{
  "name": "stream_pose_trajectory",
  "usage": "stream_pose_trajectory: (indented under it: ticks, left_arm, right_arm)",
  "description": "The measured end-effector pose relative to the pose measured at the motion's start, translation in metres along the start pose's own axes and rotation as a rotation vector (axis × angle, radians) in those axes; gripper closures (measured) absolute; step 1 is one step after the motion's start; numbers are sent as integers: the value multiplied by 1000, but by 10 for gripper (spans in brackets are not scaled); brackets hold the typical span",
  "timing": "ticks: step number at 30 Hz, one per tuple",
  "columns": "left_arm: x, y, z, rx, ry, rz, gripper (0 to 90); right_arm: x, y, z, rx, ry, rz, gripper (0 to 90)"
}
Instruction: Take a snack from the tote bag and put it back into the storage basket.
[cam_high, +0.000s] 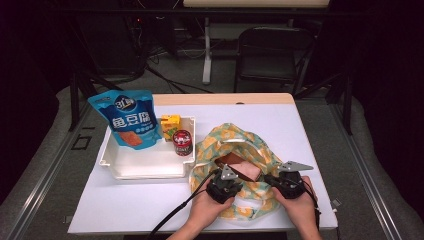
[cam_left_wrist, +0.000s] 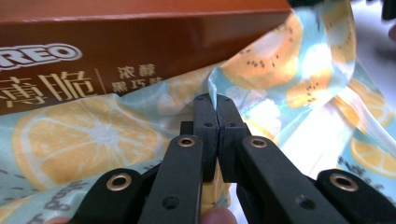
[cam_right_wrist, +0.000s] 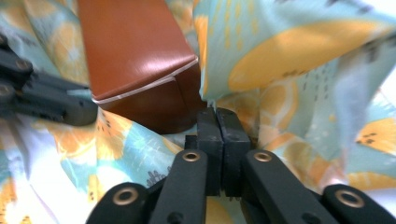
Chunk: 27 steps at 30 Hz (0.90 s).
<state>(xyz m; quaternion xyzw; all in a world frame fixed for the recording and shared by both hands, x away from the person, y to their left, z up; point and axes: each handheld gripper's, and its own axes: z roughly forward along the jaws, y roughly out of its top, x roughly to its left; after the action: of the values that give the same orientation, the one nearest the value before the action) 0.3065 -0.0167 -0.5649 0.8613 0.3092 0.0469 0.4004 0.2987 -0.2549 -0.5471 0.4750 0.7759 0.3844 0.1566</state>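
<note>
— Both grippers near edge. Table (cam_high: 150, 200), then?
— Tray (cam_high: 142, 167) left-centre; bag (cam_high: 250, 145) right of it, touching.
— Box (cam_high: 240, 167)?
— Inside bag's mouth.
— Left gripper (cam_left_wrist: 217, 100)?
— Jaws pressed together, pinching bag cloth at the near rim.
— Right gripper (cam_right_wrist: 217, 114)?
— Same, pinching cloth just beside the box corner.

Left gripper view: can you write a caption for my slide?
The hand-held gripper pinches the edge of the orange-print fabric bag, beside a brown Oreo box.
</note>
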Motion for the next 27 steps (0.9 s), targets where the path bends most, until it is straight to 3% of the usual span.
stream_pose_trajectory:
  ticks: [1,6,9,11,13,17,19,22,27]
  left_arm:
    - [-1,-1,0,-5,-3,2,890]
    - [0,-3,-1,-18,-8,-11,885]
    - [0,-3,-1,-22,-9,-16,885]
    - [0,-3,-1,-17,-14,-15,885]
    - [1,-4,-1,-19,-15,-17,884]
    - [2,-4,-2,-19,-26,-26,884]
    - [2,-5,-2,-25,-28,-30,883]
    - [2,-6,-2,-30,-29,-31,882]
    - [2,-7,-3,-24,-32,-30,880]
  right_arm:
    - [1,1,-5,-35,11,1,824]
    - [16,12,-34,-187,42,-94,704]
    - [26,18,-39,-247,91,-149,677]
    - [34,23,-33,-236,111,-192,636]
    - [39,25,-19,-209,85,-243,571]
    - [29,27,4,-152,91,-210,360]
    - [25,25,12,-120,66,-210,352]
    - [22,21,19,-92,99,-222,372]
    - [24,21,29,-57,92,-222,383]
